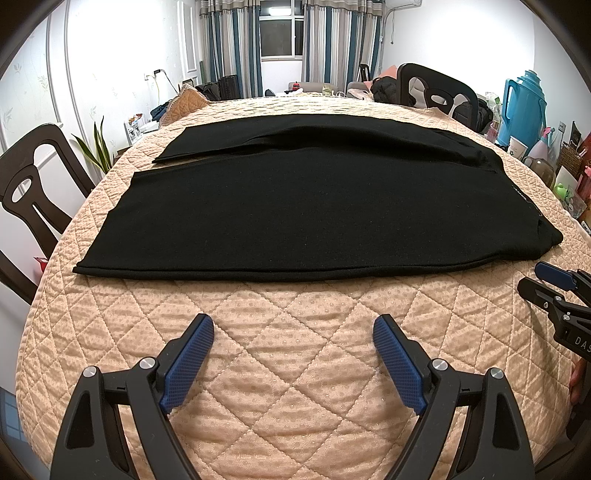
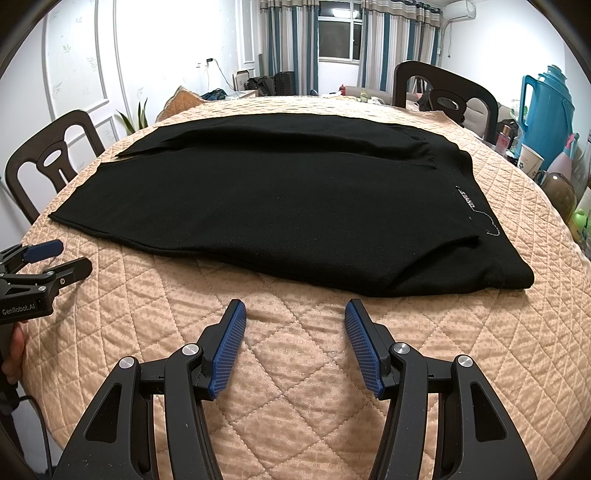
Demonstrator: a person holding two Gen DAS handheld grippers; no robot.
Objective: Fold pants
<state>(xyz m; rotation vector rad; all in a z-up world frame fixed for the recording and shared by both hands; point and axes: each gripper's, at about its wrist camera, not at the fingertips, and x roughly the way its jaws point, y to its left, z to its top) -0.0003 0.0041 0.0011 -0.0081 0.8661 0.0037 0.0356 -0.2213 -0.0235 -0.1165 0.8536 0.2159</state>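
Now black pants point(image 1: 317, 206) lying flat across the frame's middle on the quilted peach table cover point(image 1: 295, 387), left gripper point(image 1: 293, 332) spread wide at bottom centre, right gripper point(image 2: 295, 317) likewise wide, both empty, short of the fabric's near edge

Quilted cover point(image 1: 295, 369), dark chairs point(image 1: 33, 192), blue flask point(image 1: 524, 107), perhaps a cup point(image 2: 530, 159).

White walls, striped curtains point(image 1: 236, 48), window point(image 1: 281, 35), dark chairs point(image 2: 441, 94).

Black pants point(image 1: 314, 206); peach diamond-quilted table cover point(image 1: 295, 369); blue-padded black tongs point(image 1: 293, 325).
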